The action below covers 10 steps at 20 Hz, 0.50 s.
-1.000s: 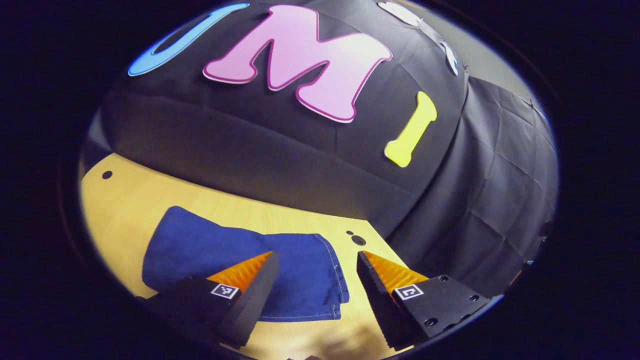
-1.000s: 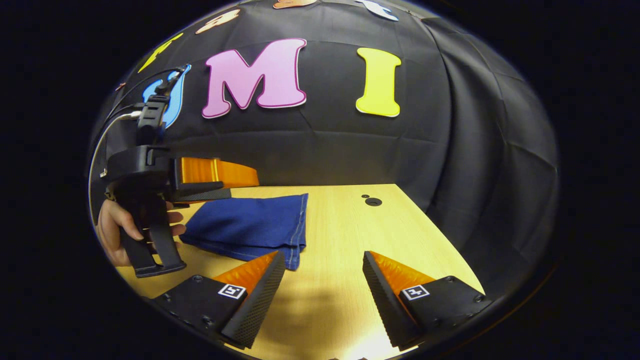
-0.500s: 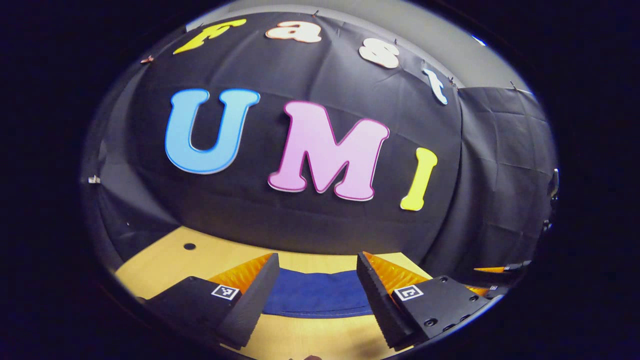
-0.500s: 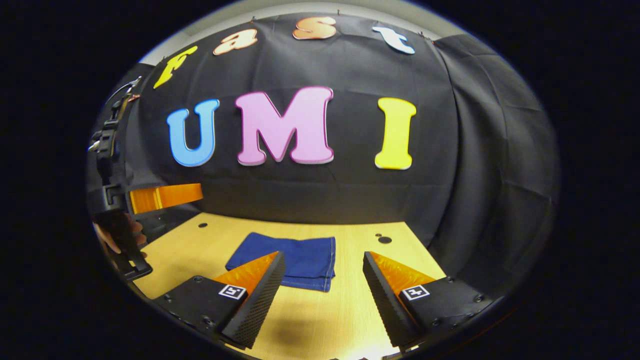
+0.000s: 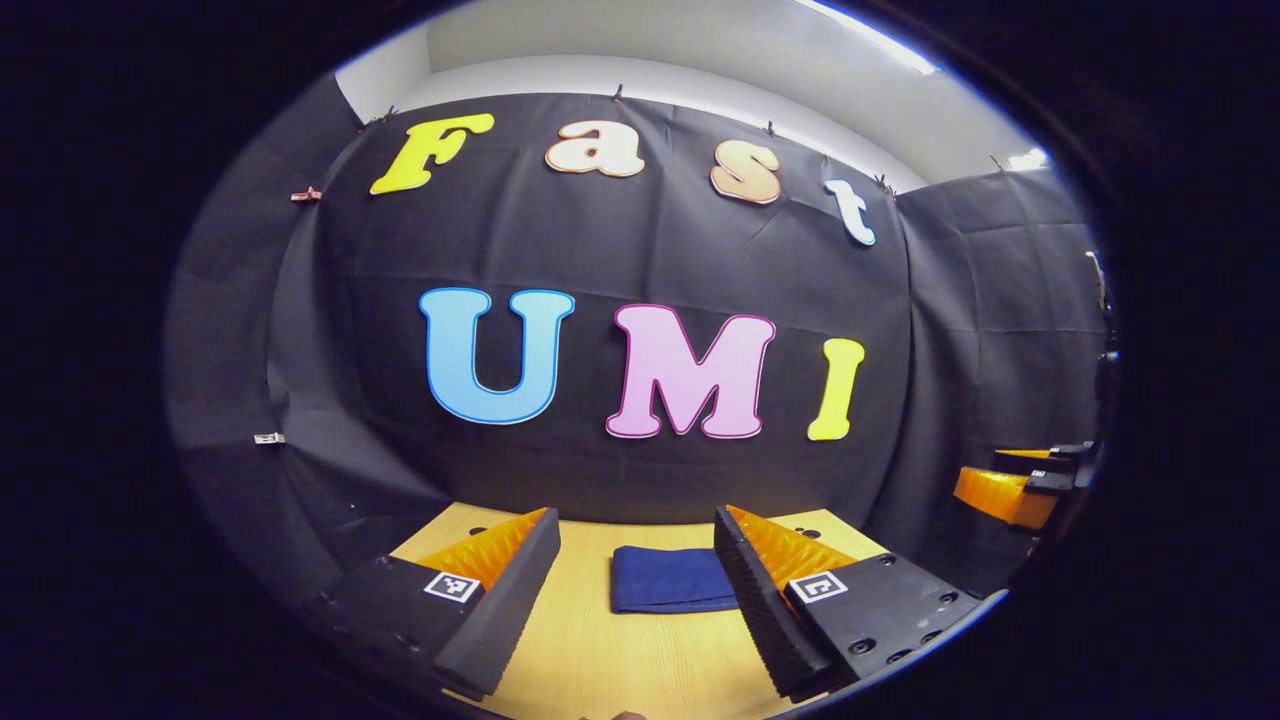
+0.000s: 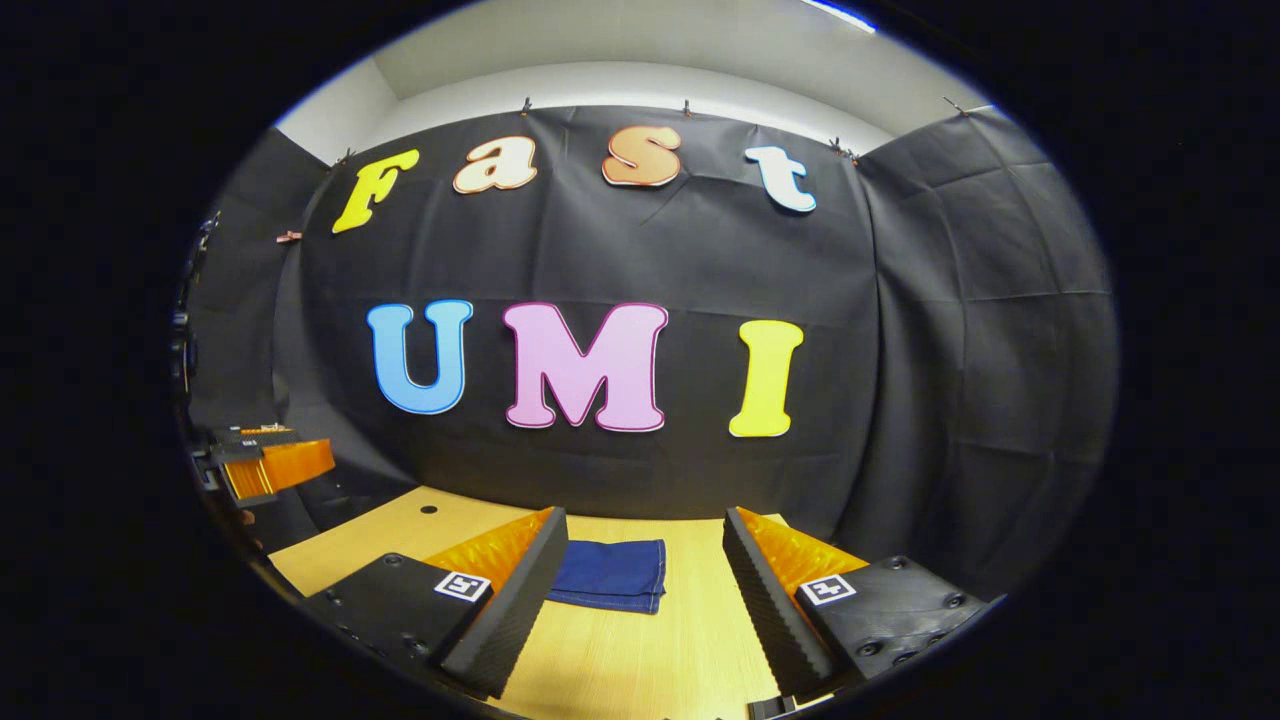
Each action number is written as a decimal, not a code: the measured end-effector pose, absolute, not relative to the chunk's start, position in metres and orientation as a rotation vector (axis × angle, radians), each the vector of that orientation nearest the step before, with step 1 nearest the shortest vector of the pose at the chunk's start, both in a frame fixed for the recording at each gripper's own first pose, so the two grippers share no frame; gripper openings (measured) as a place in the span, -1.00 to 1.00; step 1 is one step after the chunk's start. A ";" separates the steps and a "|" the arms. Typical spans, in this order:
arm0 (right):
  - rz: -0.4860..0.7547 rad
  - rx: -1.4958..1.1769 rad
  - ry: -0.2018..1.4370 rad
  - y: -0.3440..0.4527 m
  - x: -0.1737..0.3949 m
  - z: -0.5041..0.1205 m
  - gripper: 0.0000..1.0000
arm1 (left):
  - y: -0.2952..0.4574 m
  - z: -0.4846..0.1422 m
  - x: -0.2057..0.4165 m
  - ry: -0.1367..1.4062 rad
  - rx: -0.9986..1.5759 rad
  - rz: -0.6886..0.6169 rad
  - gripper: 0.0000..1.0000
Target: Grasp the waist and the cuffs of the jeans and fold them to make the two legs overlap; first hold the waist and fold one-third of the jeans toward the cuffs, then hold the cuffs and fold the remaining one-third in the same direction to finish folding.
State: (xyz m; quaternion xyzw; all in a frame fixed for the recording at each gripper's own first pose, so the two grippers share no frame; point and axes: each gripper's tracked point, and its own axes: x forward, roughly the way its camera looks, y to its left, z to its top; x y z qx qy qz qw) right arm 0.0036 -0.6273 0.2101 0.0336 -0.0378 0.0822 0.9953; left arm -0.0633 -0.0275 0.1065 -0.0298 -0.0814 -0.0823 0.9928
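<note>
The blue jeans lie folded into a small flat packet on the wooden table, seen beyond and between my left gripper's fingers. In the right gripper view the same folded jeans rest just past the fingers. My left gripper is open and holds nothing, well back from the jeans. My right gripper is open too, also clear of the cloth. The right gripper shows at the right edge of the left gripper view, and the left gripper at the left edge of the right gripper view.
The table runs back to the black cloth wall. A small round hole sits near the table's far left corner. Bare wood surrounds the folded jeans.
Both grippers have pulled back and tilted up, away from the table. The folded jeans now look smaller and farther off. Both grippers stayed open throughout.
</note>
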 end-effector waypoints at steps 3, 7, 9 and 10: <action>0.170 0.071 -0.102 -0.634 -0.012 0.211 0.92 | -0.020 0.093 -0.077 -0.135 -0.057 -0.132 0.93; 0.214 0.088 -0.070 -0.637 -0.009 0.203 0.86 | -0.025 0.093 -0.083 -0.127 -0.047 -0.098 0.93; 0.209 0.049 -0.103 -0.649 -0.001 0.207 0.92 | -0.038 0.105 -0.087 -0.171 -0.046 -0.123 0.93; 0.208 0.039 -0.107 -0.654 0.002 0.210 0.92 | -0.044 0.103 -0.084 -0.168 -0.047 -0.132 0.93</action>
